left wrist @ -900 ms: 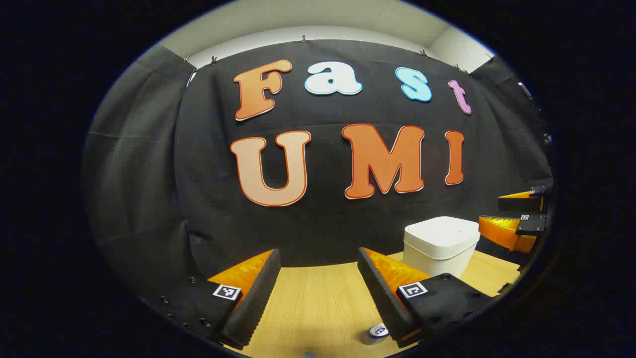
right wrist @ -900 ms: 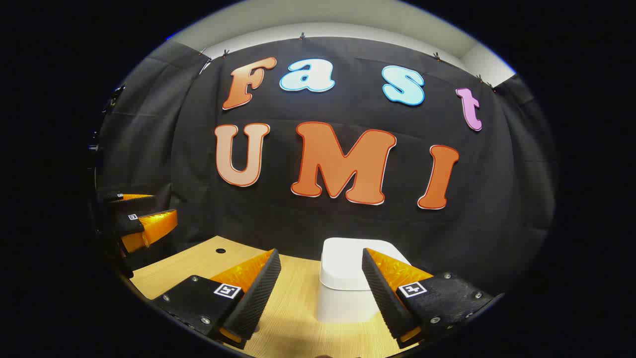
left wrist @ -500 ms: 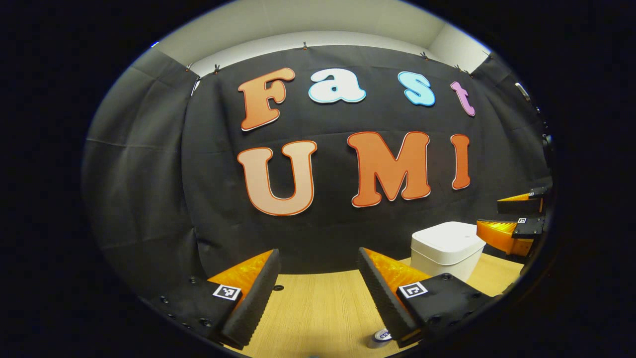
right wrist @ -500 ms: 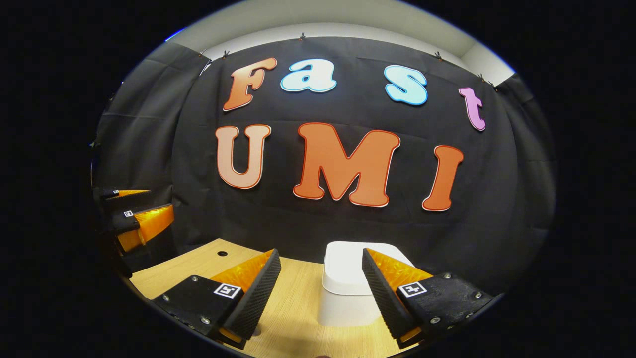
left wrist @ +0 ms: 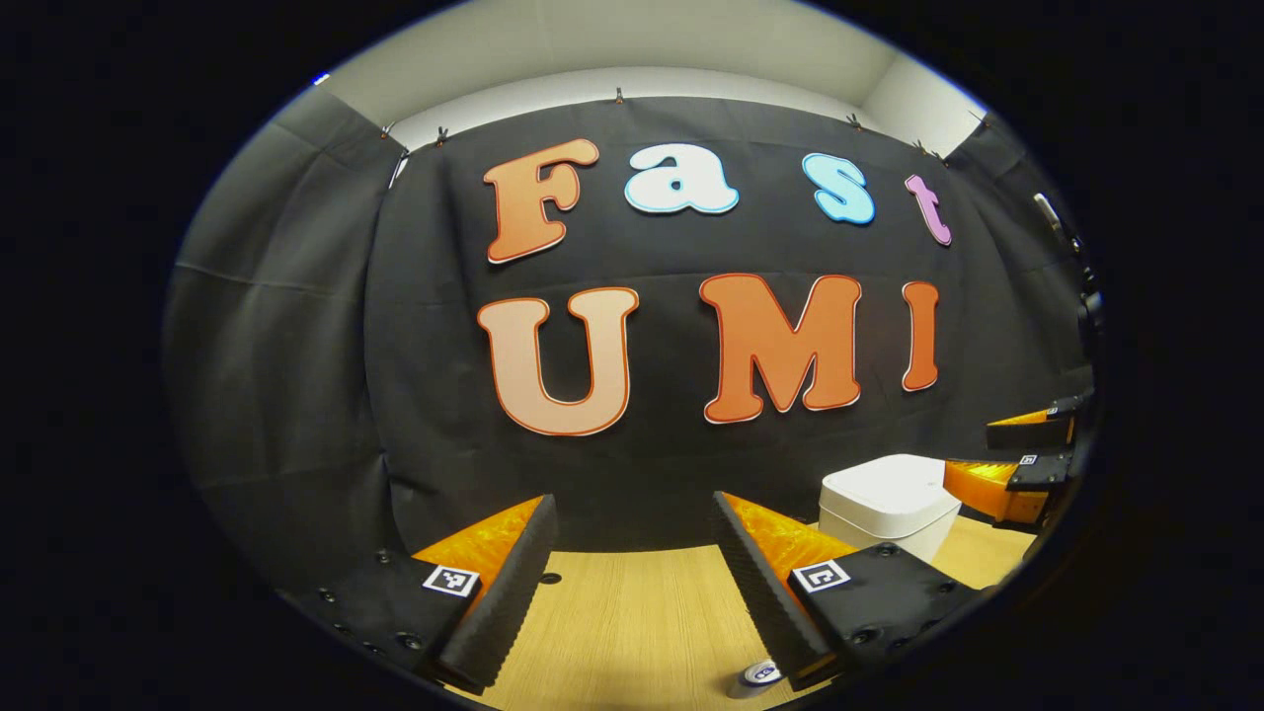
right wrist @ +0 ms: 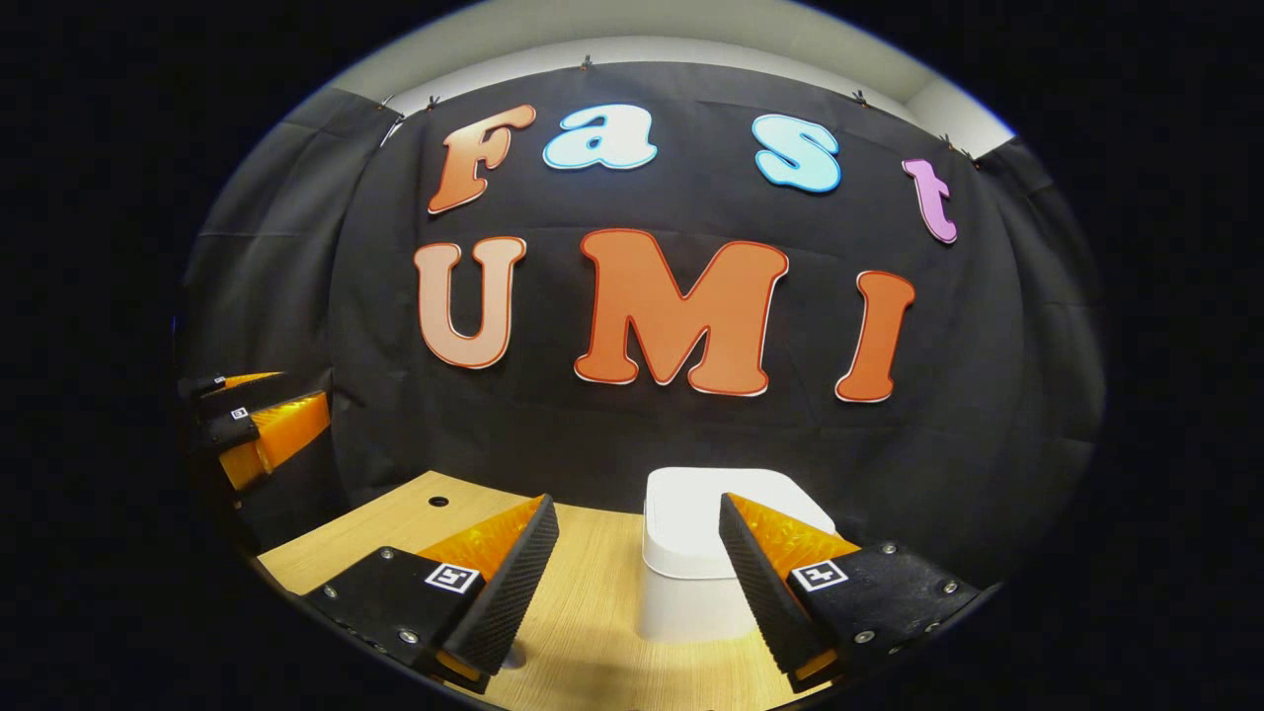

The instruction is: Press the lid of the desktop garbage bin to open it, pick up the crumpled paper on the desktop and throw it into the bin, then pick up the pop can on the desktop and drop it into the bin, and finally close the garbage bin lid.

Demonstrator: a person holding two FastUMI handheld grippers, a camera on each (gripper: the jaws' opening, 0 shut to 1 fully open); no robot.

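1. Container: one white garbage bin [right wrist: 691,553], lid [left wrist: 889,484] down and flat; inside not visible. It stands on the wooden table [left wrist: 632,612] close to the black cloth wall [left wrist: 296,375].
2. Right gripper view: bin dead ahead at 12 o'clock, seen between and beyond the two fingers, partly hidden by the right-hand finger. No contact with it.
3. Left gripper view: same bin at about 4 o'clock, well apart from this gripper.
4. Pop can [left wrist: 758,675]: one, upright on the table at 6 o'clock in the left gripper view, just beside the base of the right-hand finger; top end showing.
5. Left gripper [left wrist: 632,513]: fingers spread wide, nothing between them, above bare table. It also appears at 9 o'clock in the right gripper view [right wrist: 259,420].
6. Right gripper [right wrist: 637,513]: fingers spread wide, nothing held. It also appears at 3 o'clock in the left gripper view [left wrist: 1017,454], just beyond the bin.
7. Count: bins 1, cans 1, grippers 2.
8. One small round hole [right wrist: 437,501] in the table top, at 8 o'clock in the right gripper view.
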